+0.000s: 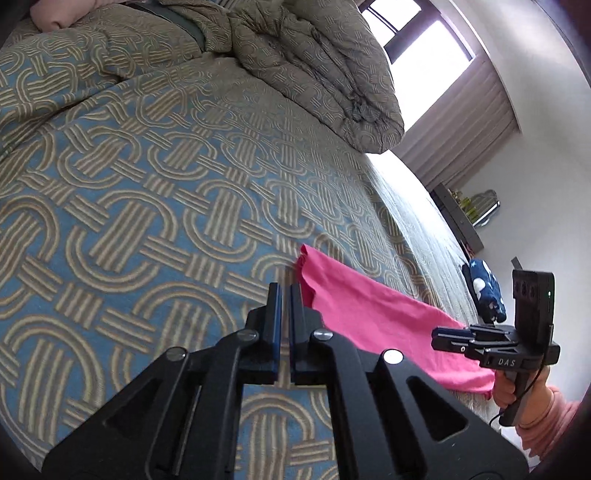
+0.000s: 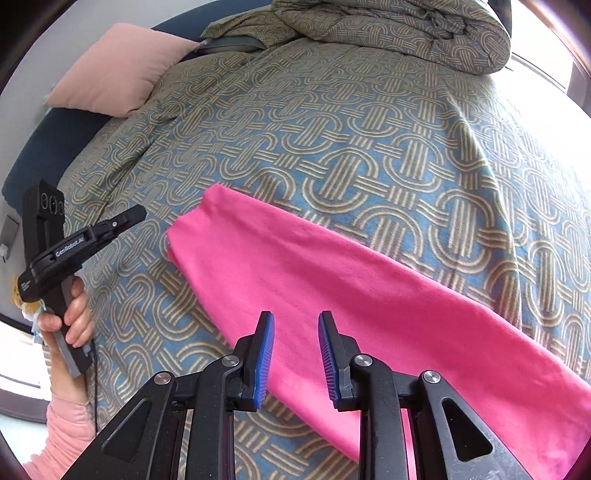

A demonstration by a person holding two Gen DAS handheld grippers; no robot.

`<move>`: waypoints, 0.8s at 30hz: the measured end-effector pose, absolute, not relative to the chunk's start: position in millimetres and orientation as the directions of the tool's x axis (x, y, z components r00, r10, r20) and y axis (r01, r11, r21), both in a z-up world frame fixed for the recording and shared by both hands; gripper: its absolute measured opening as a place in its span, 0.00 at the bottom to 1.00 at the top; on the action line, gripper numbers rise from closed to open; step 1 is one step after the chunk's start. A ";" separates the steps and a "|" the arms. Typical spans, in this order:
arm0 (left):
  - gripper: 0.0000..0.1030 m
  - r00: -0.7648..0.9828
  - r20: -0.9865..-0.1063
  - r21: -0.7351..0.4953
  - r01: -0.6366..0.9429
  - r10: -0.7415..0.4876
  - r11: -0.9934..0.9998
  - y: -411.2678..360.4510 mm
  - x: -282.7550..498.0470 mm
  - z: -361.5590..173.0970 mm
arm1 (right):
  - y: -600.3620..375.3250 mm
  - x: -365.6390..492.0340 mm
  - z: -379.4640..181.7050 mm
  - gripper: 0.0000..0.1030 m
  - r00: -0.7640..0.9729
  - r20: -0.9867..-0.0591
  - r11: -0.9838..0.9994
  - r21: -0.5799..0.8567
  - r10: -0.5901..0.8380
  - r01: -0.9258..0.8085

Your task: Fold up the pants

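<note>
Bright pink pants (image 2: 332, 288) lie folded into a long band across the patterned bedspread (image 2: 332, 140), one end toward the left. My right gripper (image 2: 295, 317) hangs just above the band's near edge, open, with nothing pinched between its blue pads. In the left wrist view the pants (image 1: 369, 314) lie to the right of my left gripper (image 1: 286, 291). Its blue pads are shut with only a slit between them and hold nothing, over bare bedspread beside the pants' end. Each gripper shows in the other's view: the left gripper (image 2: 142, 212) off the pants' left end, the right gripper (image 1: 437, 338) over the pink cloth.
A bunched duvet (image 2: 406, 33) lies at the far side of the bed and a pink pillow (image 2: 118, 70) at the far left. A dark blue spotted item (image 1: 484, 291) lies beyond the bed's edge, near a shelf (image 1: 458, 218) by the wall. A window (image 1: 417, 33) is behind.
</note>
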State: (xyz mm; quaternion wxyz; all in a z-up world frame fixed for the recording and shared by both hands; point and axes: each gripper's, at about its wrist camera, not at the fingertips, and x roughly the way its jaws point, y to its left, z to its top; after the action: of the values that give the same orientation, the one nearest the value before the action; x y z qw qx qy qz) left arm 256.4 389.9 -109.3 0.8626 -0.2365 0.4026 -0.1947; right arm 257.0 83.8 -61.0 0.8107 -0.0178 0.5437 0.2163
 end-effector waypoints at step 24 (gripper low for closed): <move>0.06 0.591 -0.691 -0.494 0.035 -0.417 0.869 283.0 250.6 -75.5 | -81.9 189.0 -45.8 0.43 0.413 -0.865 0.958 0.269 0.285 -0.098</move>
State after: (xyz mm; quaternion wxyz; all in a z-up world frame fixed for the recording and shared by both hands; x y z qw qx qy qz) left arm 250.6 283.0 -75.5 0.8643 -0.2201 0.4330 -0.1308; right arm 189.0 -81.9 -45.8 0.8359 0.0883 0.5295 0.1144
